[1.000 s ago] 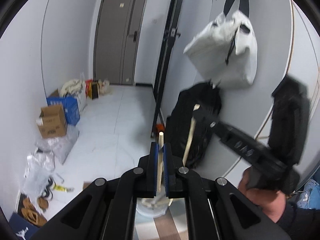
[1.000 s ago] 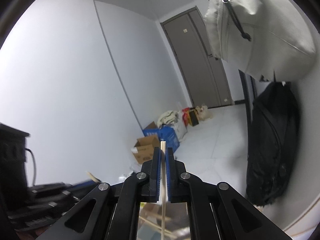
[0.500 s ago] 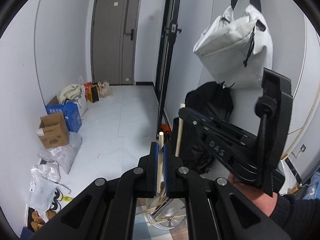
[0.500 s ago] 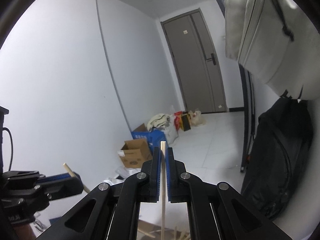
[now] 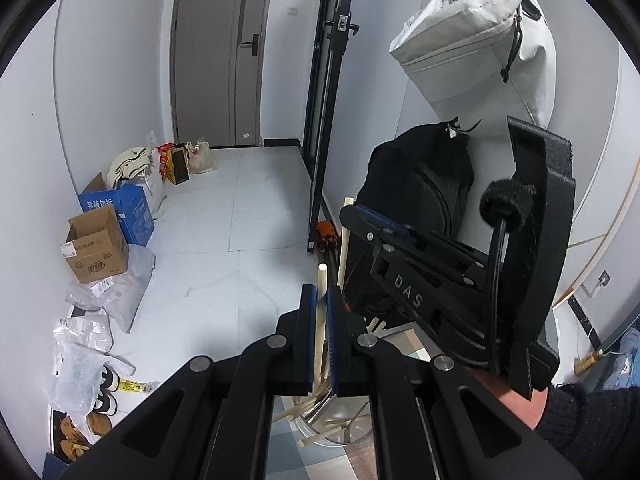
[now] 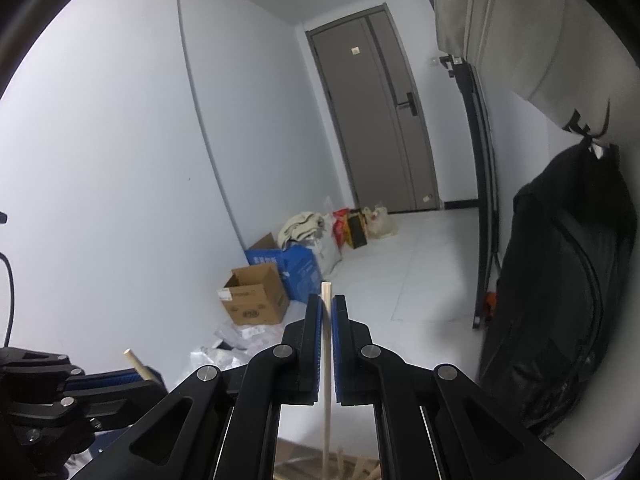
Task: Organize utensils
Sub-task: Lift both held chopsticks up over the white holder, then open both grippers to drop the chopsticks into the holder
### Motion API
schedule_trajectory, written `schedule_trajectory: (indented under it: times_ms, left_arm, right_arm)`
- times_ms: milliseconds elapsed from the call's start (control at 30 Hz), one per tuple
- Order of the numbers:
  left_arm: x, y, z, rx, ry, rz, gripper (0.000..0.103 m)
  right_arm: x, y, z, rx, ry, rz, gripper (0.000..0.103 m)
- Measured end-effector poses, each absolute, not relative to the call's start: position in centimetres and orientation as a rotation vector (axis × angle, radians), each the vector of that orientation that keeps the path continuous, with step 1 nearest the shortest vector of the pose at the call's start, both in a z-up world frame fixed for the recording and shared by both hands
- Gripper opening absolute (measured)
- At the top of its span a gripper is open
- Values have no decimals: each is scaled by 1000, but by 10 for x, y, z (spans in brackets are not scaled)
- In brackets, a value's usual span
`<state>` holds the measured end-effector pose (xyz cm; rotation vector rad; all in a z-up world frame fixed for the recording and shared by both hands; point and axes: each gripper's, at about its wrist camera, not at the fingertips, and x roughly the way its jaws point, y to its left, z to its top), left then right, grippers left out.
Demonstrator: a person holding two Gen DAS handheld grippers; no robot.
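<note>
A wooden chopstick (image 5: 320,320) is clamped upright between the narrowed blue pads of the left gripper (image 5: 321,300), its tip standing just above them. A second chopstick (image 6: 326,344) is pinched the same way by the right gripper (image 6: 326,312). In the left wrist view the right gripper is seen at 3 o'clock, held in a hand (image 5: 520,404). At 6 o'clock, under the left gripper, more chopsticks (image 5: 316,404) are gathered in a metal bowl (image 5: 352,424). A cardboard box (image 5: 94,246) is seen at 9 o'clock on the floor.
</note>
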<state>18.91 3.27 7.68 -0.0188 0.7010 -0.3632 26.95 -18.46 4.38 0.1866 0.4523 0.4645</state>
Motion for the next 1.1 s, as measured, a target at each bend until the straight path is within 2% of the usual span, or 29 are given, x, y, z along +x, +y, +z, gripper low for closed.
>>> schedule_trajectory:
  times_ms: [433, 633, 1000, 1033, 1100]
  left_arm:
    - [190, 29, 60, 8, 680, -360, 1]
    - [198, 41, 49, -90, 706, -403, 1]
    - [200, 30, 47, -68, 776, -469, 2]
    - [199, 31, 46, -69, 782, -462, 4]
    - [199, 33, 45, -72, 798, -435, 26]
  right_arm:
    - [264, -190, 36, 185, 501, 510, 5]
    - [264, -193, 37, 188, 556, 569, 5]
    - [244, -207, 23, 192, 624, 596, 5]
    - [242, -212, 24, 205, 622, 589, 5]
    - [236, -223, 25, 229, 619, 570, 7]
